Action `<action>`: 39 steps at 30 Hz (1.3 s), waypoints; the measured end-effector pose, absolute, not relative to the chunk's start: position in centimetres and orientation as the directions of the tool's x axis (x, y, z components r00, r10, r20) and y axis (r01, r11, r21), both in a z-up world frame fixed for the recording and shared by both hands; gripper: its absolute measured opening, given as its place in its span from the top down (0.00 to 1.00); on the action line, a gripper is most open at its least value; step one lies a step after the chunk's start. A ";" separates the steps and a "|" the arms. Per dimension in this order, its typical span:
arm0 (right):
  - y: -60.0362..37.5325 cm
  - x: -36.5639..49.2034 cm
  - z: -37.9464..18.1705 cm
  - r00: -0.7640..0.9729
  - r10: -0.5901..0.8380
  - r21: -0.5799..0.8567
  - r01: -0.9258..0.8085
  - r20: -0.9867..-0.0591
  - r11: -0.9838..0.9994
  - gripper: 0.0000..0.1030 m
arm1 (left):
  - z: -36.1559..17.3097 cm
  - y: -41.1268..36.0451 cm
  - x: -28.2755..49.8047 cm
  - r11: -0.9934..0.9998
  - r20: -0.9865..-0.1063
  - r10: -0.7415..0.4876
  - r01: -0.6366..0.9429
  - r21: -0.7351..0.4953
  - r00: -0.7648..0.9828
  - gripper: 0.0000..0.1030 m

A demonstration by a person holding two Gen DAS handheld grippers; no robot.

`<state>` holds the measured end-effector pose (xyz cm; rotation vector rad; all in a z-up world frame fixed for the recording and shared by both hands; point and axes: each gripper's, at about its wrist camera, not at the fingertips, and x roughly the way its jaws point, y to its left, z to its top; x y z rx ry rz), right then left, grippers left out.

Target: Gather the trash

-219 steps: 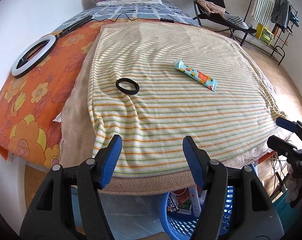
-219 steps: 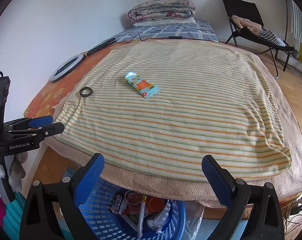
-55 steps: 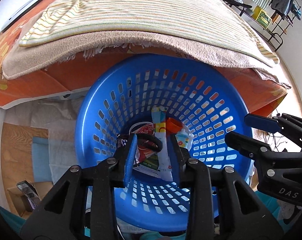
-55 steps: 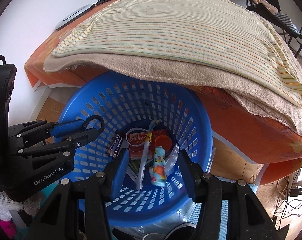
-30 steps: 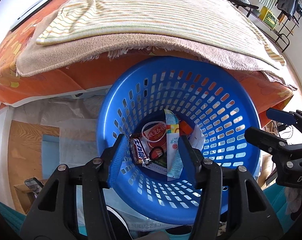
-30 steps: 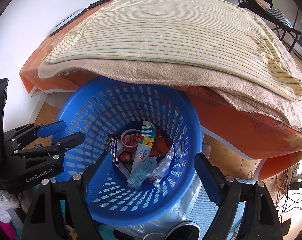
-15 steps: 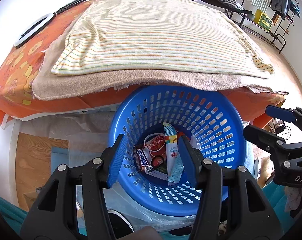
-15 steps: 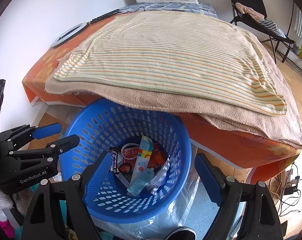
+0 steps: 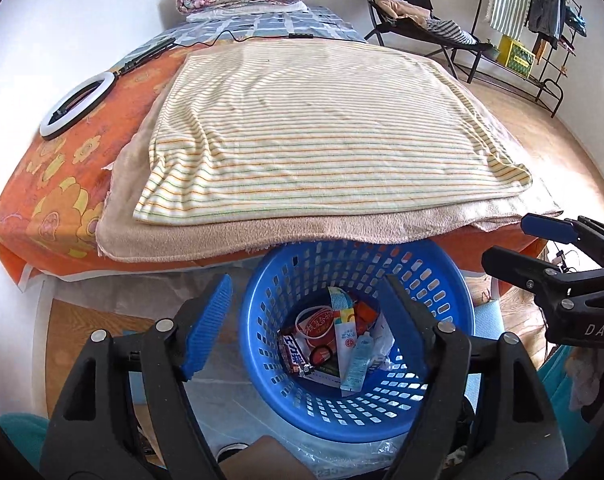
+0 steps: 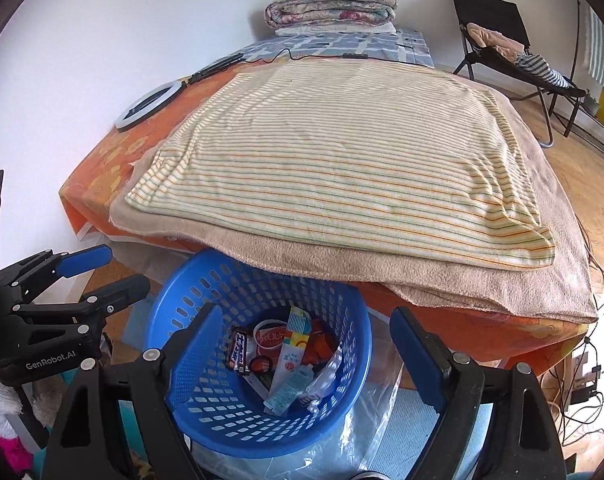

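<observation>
Left wrist view: the left tongs [image 9: 306, 320] hang wide open and empty above the blue basket [image 9: 458, 312] — their jaws have just been opening, with nothing between them. The black ring [image 9: 322, 356] that lay on the bed seconds ago now sits in the basket among the wrappers [image 9: 294, 354] and the tube [image 9: 356, 362]. The striped blanket [image 9: 322, 128] is bare. The right tongs [image 9: 514, 244] show at the right edge.

Right wrist view: the right tongs [image 10: 306, 344] are wide open too, holding nothing. Basket, tube and ring lie below, at the foot of the bed [image 10: 98, 168]. Both items that were on the blanket are gone from it — the collecting looks done as far as these views show.
</observation>
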<state>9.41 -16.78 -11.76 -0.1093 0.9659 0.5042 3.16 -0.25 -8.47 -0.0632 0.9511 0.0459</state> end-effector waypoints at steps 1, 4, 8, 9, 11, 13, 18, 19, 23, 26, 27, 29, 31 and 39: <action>-16.8 9.6 -11.6 0.466 0.365 0.135 -0.457 -0.806 0.879 0.15 | -8.1 -0.3 3.3 0.997 -0.812 0.008 -0.062 -0.035 0.584 0.24; -17.0 10.1 -10.8 0.476 0.370 0.136 -0.456 -0.798 0.879 0.15 | -6.8 -0.2 4.1 0.998 -0.799 -0.001 -0.054 -0.042 0.602 0.24; -17.0 10.9 -9.2 0.498 0.384 0.140 -0.459 -0.778 0.877 0.15 | -4.3 0.1 5.6 0.998 -0.770 -0.009 -0.040 -0.045 0.638 0.22; -17.0 11.2 -8.6 0.506 0.386 0.136 -0.461 -0.771 0.877 0.15 | -3.6 0.2 6.0 0.998 -0.762 -0.011 -0.035 -0.045 0.648 0.20; -16.8 11.8 -7.5 0.527 0.390 0.129 -0.465 -0.755 0.876 0.15 | -2.1 0.5 6.9 0.999 -0.745 -0.016 -0.026 -0.045 0.667 0.14; -16.6 12.4 -6.3 0.545 0.396 0.119 -0.472 -0.739 0.873 0.15 | -0.5 0.9 7.7 0.999 -0.727 -0.018 -0.023 -0.047 0.687 0.14; -16.2 14.5 -3.7 0.586 0.410 0.104 -0.484 -0.699 0.869 0.02 | 2.9 1.8 9.6 0.998 -0.683 -0.026 -0.019 -0.059 0.730 0.07; -16.2 14.8 -3.2 0.599 0.418 0.107 -0.484 -0.683 0.868 0.00 | 3.5 2.0 9.9 0.998 -0.677 -0.026 -0.016 -0.056 0.736 0.06; -15.7 16.2 -1.6 0.620 0.435 0.105 -0.495 -0.653 0.863 0.00 | 5.1 2.1 11.0 0.999 -0.657 -0.028 0.000 -0.044 0.754 0.06; -15.3 17.0 -0.9 0.627 0.447 0.111 -0.500 -0.638 0.859 0.00 | 5.6 2.3 11.6 0.999 -0.651 -0.037 0.008 -0.048 0.758 0.06; -15.2 17.3 -0.7 0.630 0.449 0.112 -0.500 -0.634 0.859 0.00 | 5.6 2.3 11.7 0.999 -0.648 -0.039 0.008 -0.050 0.760 0.06; -15.1 17.6 -0.5 0.634 0.454 0.117 -0.499 -0.626 0.859 0.00 | 5.5 2.5 11.9 0.999 -0.645 -0.040 0.006 -0.054 0.764 0.06; -15.1 18.1 -0.5 0.636 0.459 0.127 -0.496 -0.621 0.859 0.00 | 5.1 2.7 12.2 0.999 -0.643 -0.033 0.000 -0.051 0.766 0.06; -15.5 19.8 -2.3 0.633 0.443 0.135 -0.474 -0.635 0.870 0.00 | 1.8 3.5 13.7 0.999 -0.686 0.013 -0.045 -0.029 0.728 0.06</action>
